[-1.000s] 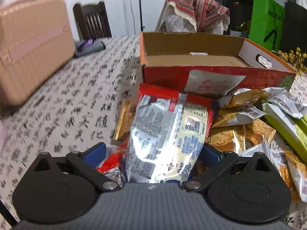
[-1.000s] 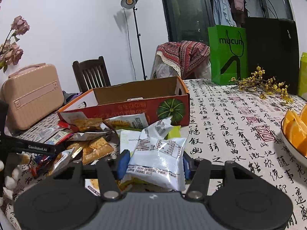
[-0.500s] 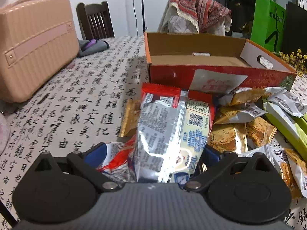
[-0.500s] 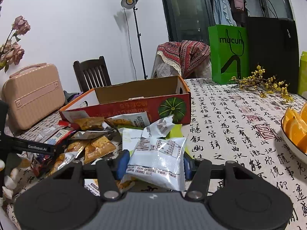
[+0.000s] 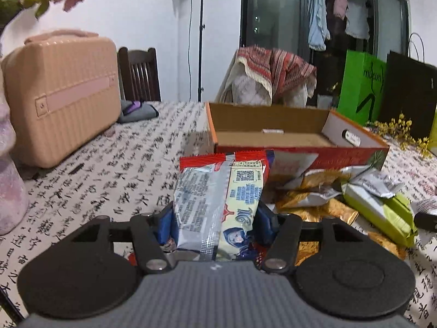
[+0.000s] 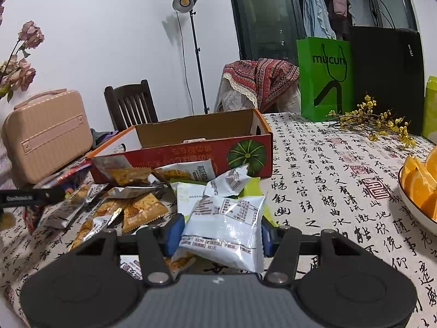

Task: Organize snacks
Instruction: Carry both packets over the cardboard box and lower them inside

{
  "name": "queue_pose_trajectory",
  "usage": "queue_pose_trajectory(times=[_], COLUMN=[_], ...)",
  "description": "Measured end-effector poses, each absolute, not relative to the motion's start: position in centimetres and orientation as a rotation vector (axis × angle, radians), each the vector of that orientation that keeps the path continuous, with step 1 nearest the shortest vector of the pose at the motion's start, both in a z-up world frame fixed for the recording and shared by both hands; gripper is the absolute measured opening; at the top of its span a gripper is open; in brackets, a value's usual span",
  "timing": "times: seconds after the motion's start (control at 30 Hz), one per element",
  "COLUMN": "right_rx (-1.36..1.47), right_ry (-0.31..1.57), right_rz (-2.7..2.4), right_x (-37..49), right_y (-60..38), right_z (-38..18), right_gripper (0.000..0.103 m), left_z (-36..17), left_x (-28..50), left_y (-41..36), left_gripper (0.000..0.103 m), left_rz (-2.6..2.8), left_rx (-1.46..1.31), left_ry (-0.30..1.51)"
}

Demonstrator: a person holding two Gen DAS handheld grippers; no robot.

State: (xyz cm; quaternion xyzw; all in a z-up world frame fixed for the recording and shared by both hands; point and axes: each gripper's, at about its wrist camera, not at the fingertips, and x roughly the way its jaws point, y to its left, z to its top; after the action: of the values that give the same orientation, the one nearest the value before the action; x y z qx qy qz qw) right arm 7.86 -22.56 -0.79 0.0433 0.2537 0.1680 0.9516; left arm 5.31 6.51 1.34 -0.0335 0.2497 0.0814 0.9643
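Calligraphy-printed cloth covers the table (image 6: pixel 327 180) where I am working, under a dim room with a white wall behind.

Between the blue pads of my left gripper (image 5: pixel 215 220) stands a red-edged snack packet (image 5: pixel 218 202) with a silver back and a QR code, upright and lifted clear of the cloth; the jaws are closing on it, and both pads already lie against its sides. My right gripper (image 6: pixel 218 232) is clamped on a white snack bag (image 6: pixel 226 227) printed with a nutrition table, the bag tilted, with its lower corner hanging toward me.

Just beyond both packets lies the snack heap (image 6: pixel 131 191): orange and gold cracker packets, silver wrappers, and a yellow-green packet (image 5: pixel 379 213) to the right in the left wrist view. Behind the heap, touching its far edge, sits the open red cardboard box (image 5: pixel 286 139), brown inside, with a green pumpkin printed on its near corner in the right wrist view. Only a small white label shows on its floor.

Farther out, a pink hard case (image 5: pixel 60 95) stands on the table's left side, with a dark wooden chair (image 6: pixel 131 104) beyond it. A green paper bag (image 6: pixel 322 79) and a black one stand at the far right, yellow flower sprigs (image 6: pixel 374 120) before them. A bowl of orange slices (image 6: pixel 420 188) sits at the right edge. A lamp on a stand (image 6: pixel 188 2) rises against the wall.
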Motion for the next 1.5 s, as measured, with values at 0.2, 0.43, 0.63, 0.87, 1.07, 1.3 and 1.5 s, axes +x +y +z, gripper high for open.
queue_pose_trajectory(times=[0.2,0.43,0.63,0.87,1.07,1.3,1.5], right_rx=[0.09,0.11,0.155,0.162,0.169,0.187,0.241], right_ry=[0.498,0.444,0.406,0.399,0.432,0.48,0.538], right_rz=[0.345,0.356,0.372,0.378,0.364,0.35,0.387], right_x=[8.0,10.0,13.4,18.4,23.3,27.9,29.7], right_y=[-22.4,-21.7,-21.0,-19.4,-18.1,-17.0,-18.1], right_z=[-0.1,2.1,4.5,6.7,7.3,5.1,2.5], right_gripper=[0.055,0.055,0.055,0.055,0.055,0.055,0.055], left_z=[3.1,5.6,6.8,7.6,7.8,6.7,4.4], left_x=[4.8,7.1,10.7,15.1,19.1,23.0,24.8], left_y=[6.4,5.8,5.0,3.8,3.3,3.1,3.3], left_gripper=[0.06,0.06,0.06,0.06,0.06,0.06,0.06], left_rz=[0.149,0.121,0.102,0.087,0.093,0.137,0.138], left_rx=[-0.074,-0.09,-0.093,-0.118,-0.156,-0.17,-0.152], left_ry=[0.449,0.404,0.403,0.414,0.434,0.436,0.463])
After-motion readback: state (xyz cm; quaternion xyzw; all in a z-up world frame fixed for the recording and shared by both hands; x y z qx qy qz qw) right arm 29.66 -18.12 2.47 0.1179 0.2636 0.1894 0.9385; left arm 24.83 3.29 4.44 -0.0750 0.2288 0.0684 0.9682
